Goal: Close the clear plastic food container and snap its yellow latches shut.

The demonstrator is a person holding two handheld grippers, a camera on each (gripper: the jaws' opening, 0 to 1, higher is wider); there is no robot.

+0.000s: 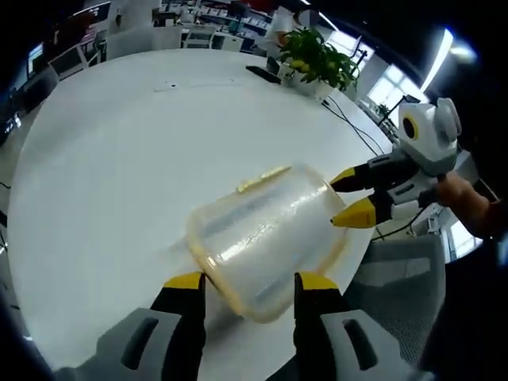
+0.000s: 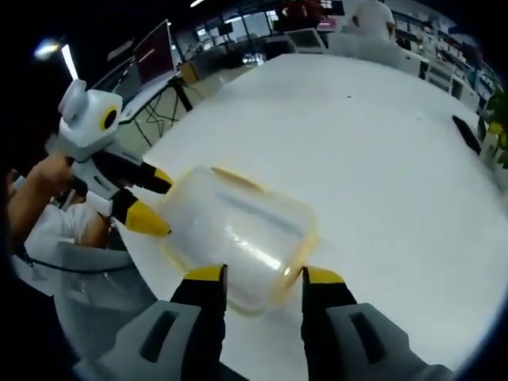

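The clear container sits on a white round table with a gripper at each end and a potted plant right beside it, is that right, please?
Not quite. The potted plant is not beside the clear container; the left gripper view shows it at the far edge of the white table. The rest holds: the left gripper and right gripper are at opposite ends of the container.

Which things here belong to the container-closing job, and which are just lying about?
Job: clear container with yellow latch, left gripper, right gripper.
Lying about: potted plant, dark flat object, cables, white table.
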